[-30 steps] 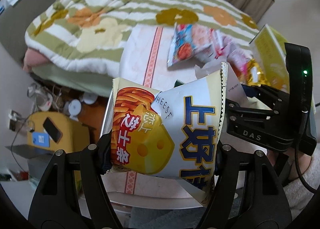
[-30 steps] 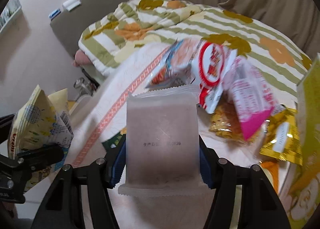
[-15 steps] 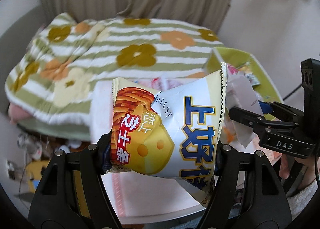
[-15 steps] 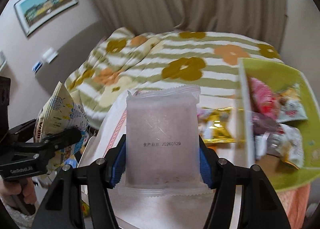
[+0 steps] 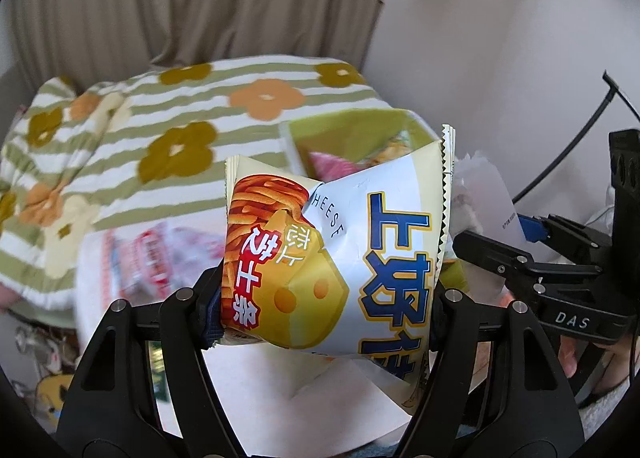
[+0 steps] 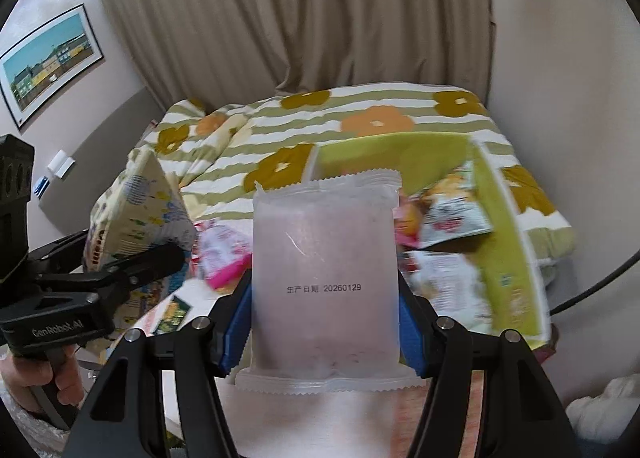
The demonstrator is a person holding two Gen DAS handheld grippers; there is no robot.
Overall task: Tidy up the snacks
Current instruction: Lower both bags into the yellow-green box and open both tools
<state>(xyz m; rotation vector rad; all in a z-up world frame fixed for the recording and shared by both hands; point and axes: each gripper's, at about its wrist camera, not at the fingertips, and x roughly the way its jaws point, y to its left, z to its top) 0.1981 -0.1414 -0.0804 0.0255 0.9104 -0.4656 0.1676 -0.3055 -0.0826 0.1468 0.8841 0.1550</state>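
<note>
The left tongs (image 5: pixel 328 310) are clamping a crumpled cheese-stick snack bag (image 5: pixel 340 254), holding it up in the air. The right tongs (image 6: pixel 325 322) are pinching a frosted pink packet (image 6: pixel 325 278) upright, in front of the green box (image 6: pixel 504 258) with snacks inside.

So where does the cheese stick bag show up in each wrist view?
Left wrist: the cheese stick bag fills the centre, clamped in the left gripper.
Right wrist: the same bag sits at the left edge, seen from its side, in that gripper.
Shared landmark: the green box behind the bag.
</note>
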